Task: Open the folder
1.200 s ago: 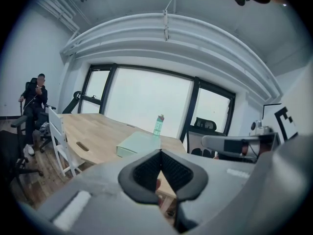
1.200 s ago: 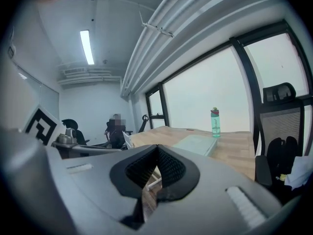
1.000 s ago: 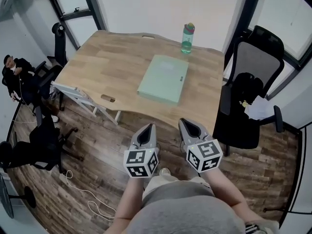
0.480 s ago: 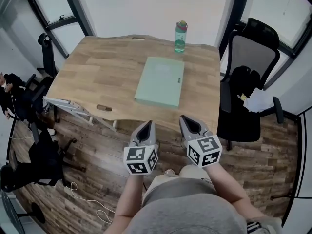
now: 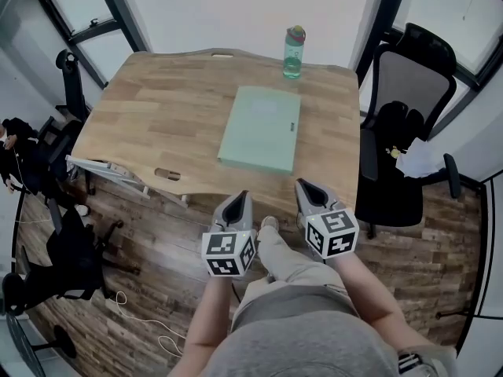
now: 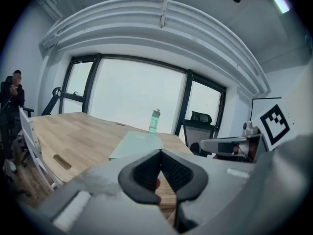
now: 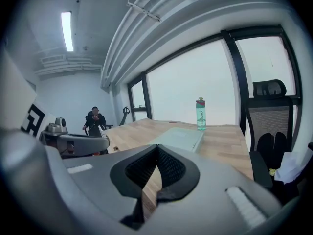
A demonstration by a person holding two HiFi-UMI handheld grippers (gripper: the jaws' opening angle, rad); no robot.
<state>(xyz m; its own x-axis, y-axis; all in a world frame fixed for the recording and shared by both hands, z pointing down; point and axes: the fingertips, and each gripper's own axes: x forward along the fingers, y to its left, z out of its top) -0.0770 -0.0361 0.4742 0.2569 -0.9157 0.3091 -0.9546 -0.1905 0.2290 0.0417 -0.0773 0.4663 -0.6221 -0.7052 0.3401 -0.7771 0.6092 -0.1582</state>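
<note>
Left gripper (image 5: 240, 197) and right gripper (image 5: 302, 185) hover side by side just short of the wooden table (image 5: 157, 108), both pinched closed on nothing. The green folder (image 5: 261, 127) lies flat and shut just ahead. A bottle (image 5: 293, 52) stands beyond it, and a black office chair (image 5: 409, 116) sits off to the right gripper's side.

R gripper (image 7: 157, 149): jaw tips touching, nothing btwn them; the gap lower down shows only wood. Light wood table (image 7: 222, 140) runs off to the far windows; pale green folder (image 7: 179, 137) lies flat & closed on it, just beyond the jaws, a bit right of centre. Green bottle (image 7: 201, 114) upright at table's far edge, beyond the folder, apart from it. Black mesh chair (image 7: 266, 112) on the right beside the table; smth white (image 7: 292, 168) low at far right. L gripper (image 7: 103, 143) near, at left, pointing right, w/ marker cube (image 7: 33, 119). Person (image 7: 95, 117) seated far left; strip light (image 7: 67, 31) on ceiling.
</note>
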